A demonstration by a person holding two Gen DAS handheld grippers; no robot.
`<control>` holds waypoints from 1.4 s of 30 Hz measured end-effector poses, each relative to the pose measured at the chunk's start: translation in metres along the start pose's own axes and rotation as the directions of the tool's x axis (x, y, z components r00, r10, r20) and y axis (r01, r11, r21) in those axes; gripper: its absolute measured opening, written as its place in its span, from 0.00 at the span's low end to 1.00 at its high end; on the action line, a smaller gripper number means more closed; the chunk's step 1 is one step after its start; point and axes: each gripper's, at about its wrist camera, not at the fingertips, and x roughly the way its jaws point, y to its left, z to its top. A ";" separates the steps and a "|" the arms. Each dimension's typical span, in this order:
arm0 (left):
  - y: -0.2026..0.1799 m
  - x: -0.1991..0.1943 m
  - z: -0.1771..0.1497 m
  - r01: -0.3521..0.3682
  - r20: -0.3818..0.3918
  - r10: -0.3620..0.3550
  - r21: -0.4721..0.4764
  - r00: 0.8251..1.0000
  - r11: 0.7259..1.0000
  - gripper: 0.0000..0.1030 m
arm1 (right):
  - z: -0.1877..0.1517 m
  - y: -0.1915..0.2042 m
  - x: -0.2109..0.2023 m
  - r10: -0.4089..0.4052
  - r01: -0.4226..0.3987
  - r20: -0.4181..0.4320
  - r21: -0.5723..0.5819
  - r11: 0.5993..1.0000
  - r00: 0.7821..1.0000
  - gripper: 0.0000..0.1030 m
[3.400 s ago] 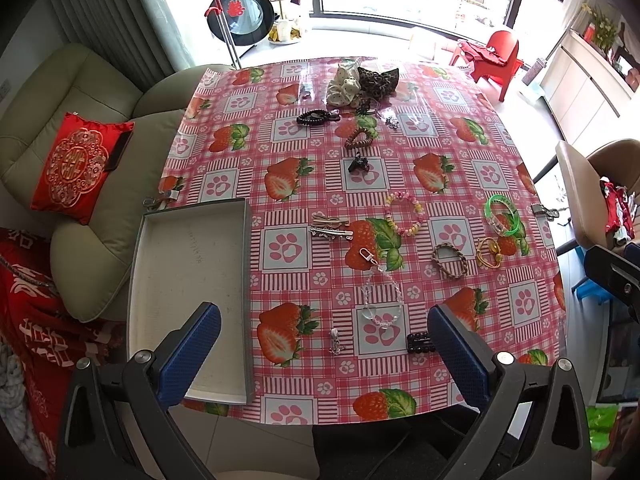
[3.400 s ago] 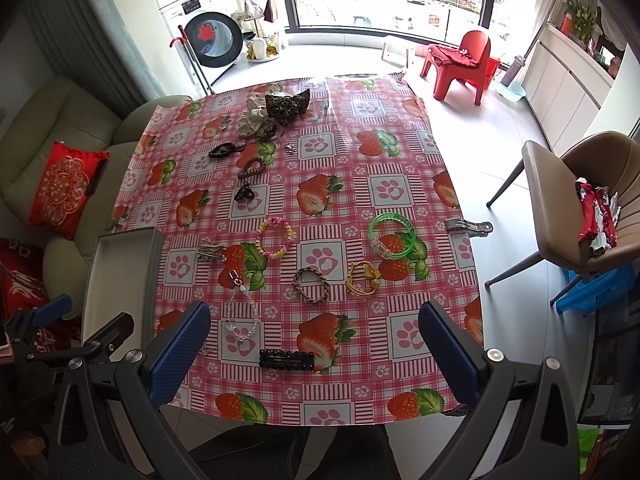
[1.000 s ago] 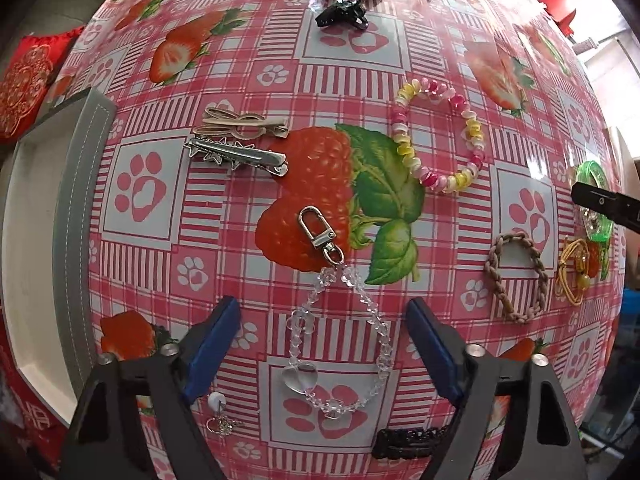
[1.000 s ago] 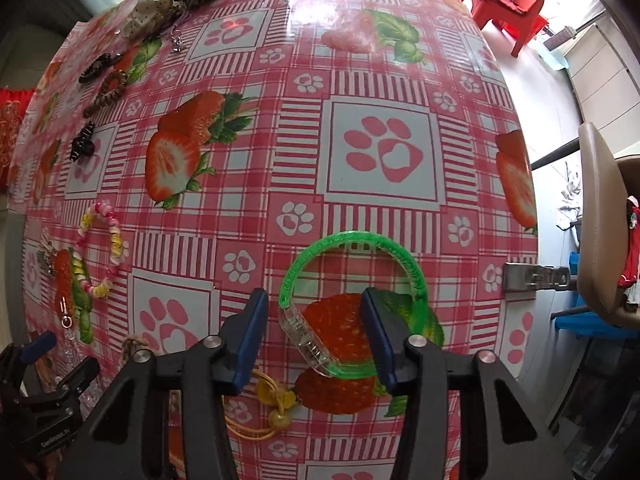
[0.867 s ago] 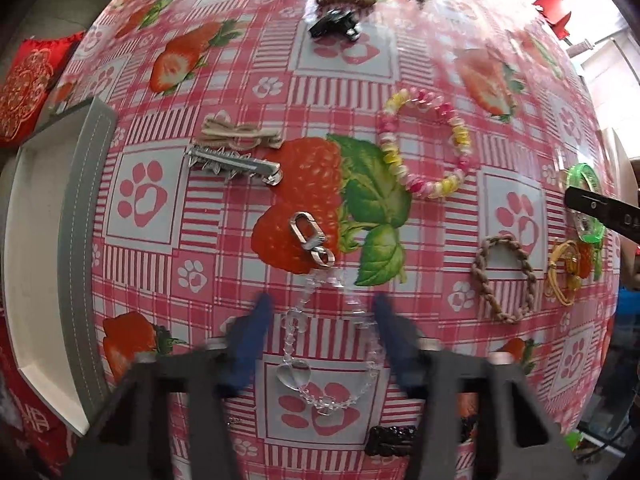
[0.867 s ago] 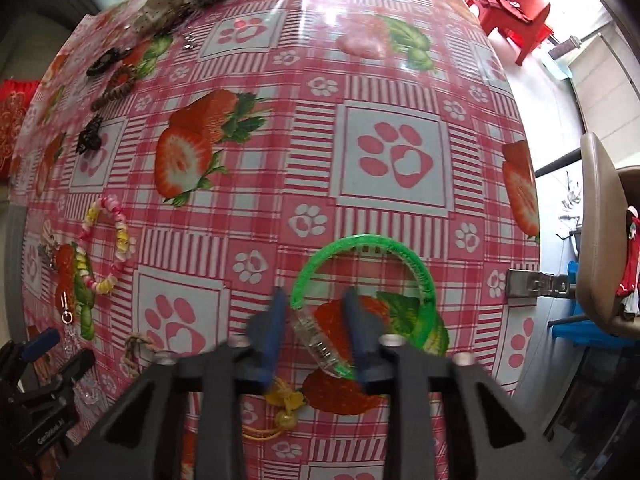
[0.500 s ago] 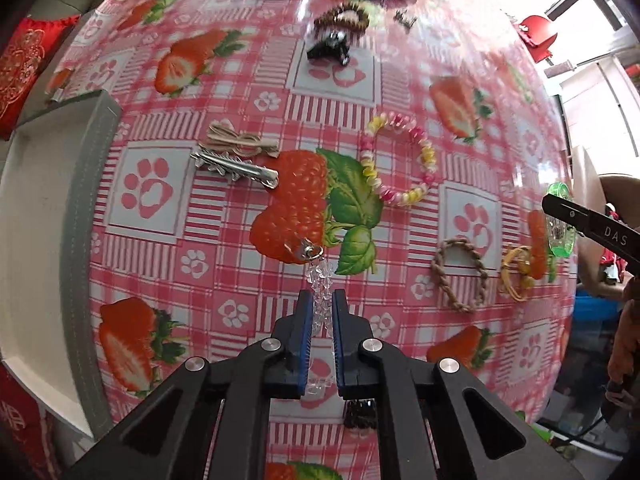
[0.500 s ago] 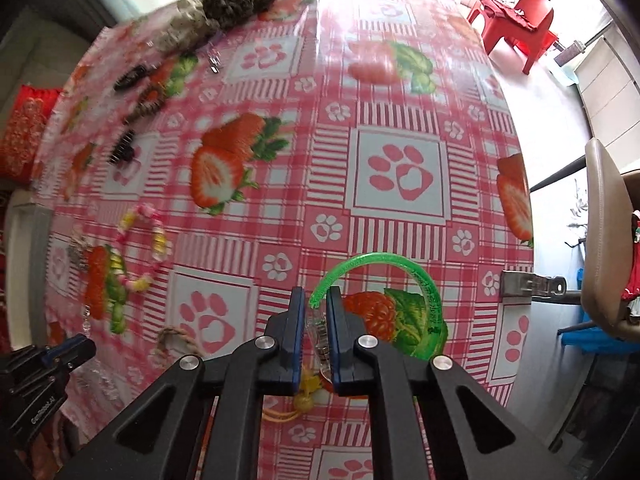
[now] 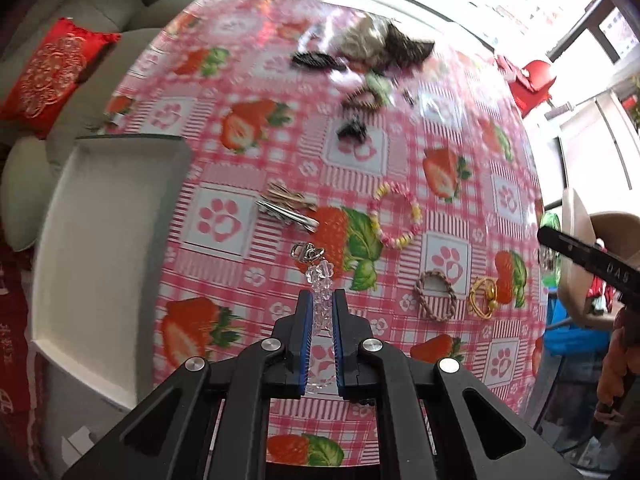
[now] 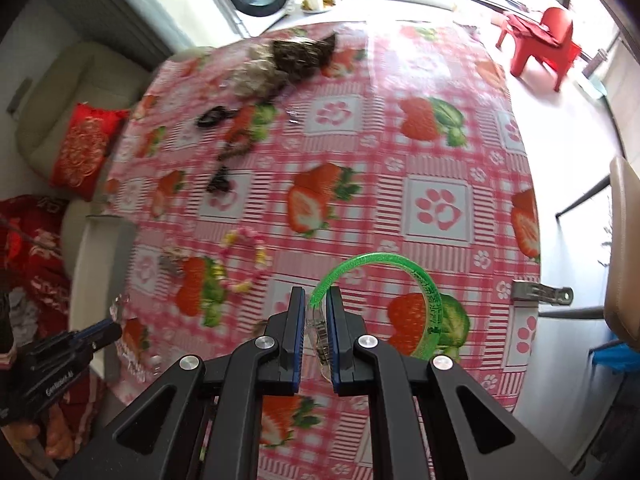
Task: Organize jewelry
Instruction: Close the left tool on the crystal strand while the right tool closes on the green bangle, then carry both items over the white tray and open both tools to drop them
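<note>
My left gripper (image 9: 320,300) is shut on a clear crystal bead strand (image 9: 320,276) with a metal clasp (image 9: 306,251), lifted above the strawberry tablecloth. A white tray (image 9: 104,240) lies at the table's left edge. My right gripper (image 10: 316,300) is shut on the clear clasp part of a green bangle (image 10: 420,276), which arcs up to the right, off the table. A pastel bead bracelet (image 9: 396,216), a braided brown bracelet (image 9: 435,295), a gold ring piece (image 9: 484,298) and metal hair clips (image 9: 286,208) lie on the cloth.
Dark hair claws (image 9: 352,130) and scrunchies (image 9: 384,44) sit at the far side. A metal clamp (image 10: 538,294) grips the cloth at the right edge. A sofa with a red cushion (image 9: 56,76) is left, a beige chair (image 10: 622,260) right.
Both grippers closed, the left on the crystal strand and the right on the green bangle, then rose with them; the table now looks farther away.
</note>
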 end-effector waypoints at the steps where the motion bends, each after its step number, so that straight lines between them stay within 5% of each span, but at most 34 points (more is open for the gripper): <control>1: 0.005 -0.004 0.000 0.000 0.007 0.000 -0.009 1.000 1.000 0.16 | -0.001 0.005 -0.003 0.005 -0.005 0.000 -0.010 1.000 1.000 0.11; 14: 0.127 -0.043 0.020 -0.021 0.063 0.022 -0.021 0.998 1.000 0.16 | 0.008 0.143 0.008 0.102 -0.100 0.021 -0.085 0.991 0.995 0.11; 28: 0.241 0.010 0.042 -0.118 0.050 0.122 -0.086 0.991 0.989 0.16 | 0.026 0.331 0.102 0.203 -0.220 -0.088 -0.278 0.935 0.975 0.11; 42: 0.264 0.065 0.051 -0.192 0.025 0.195 -0.095 0.980 0.977 0.16 | 0.034 0.361 0.201 0.154 -0.214 -0.232 -0.260 0.942 0.961 0.13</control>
